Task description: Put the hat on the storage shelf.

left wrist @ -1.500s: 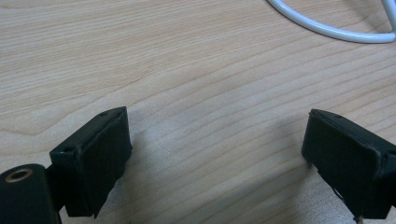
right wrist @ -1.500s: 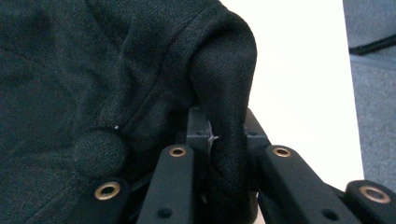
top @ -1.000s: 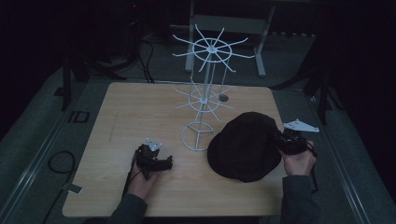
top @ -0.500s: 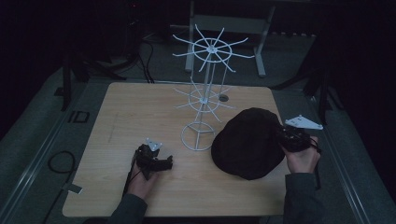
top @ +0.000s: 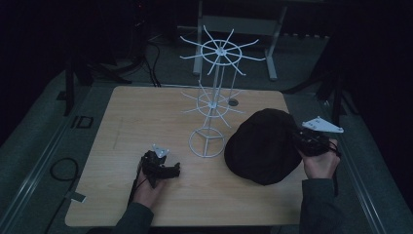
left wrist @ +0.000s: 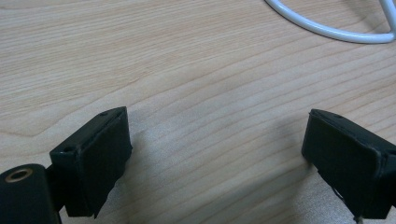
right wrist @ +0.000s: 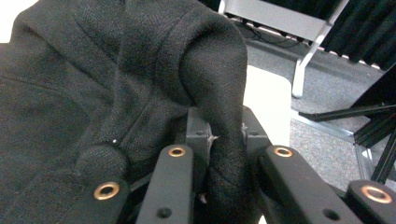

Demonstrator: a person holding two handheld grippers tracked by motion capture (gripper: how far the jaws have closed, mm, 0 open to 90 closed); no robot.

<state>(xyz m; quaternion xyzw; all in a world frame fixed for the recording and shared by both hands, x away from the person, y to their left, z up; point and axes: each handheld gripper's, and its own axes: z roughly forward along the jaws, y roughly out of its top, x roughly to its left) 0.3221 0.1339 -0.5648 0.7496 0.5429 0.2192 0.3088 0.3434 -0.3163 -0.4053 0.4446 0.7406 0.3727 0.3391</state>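
A black cap (top: 265,144) hangs tilted at the table's right side, its lower edge near the wood. My right gripper (top: 303,141) is shut on its rim; in the right gripper view a fold of the black fabric (right wrist: 219,116) is pinched between the jaws. A white wire rack (top: 214,100) with two tiers of spokes stands mid-table, just left of the cap. My left gripper (top: 168,169) rests low over the wood near the front left, open and holding nothing. Its fingers (left wrist: 95,154) stand wide apart over bare wood, with the rack's base ring (left wrist: 327,28) ahead.
The wooden table (top: 146,117) has free surface on its left half and along the front. A small dark hole (top: 233,103) sits behind the rack. Metal frame legs (top: 272,44) and cables lie on the dark floor beyond the table.
The right gripper has lifted the cap slightly and shifted it to the right. The left gripper has stayed in place.
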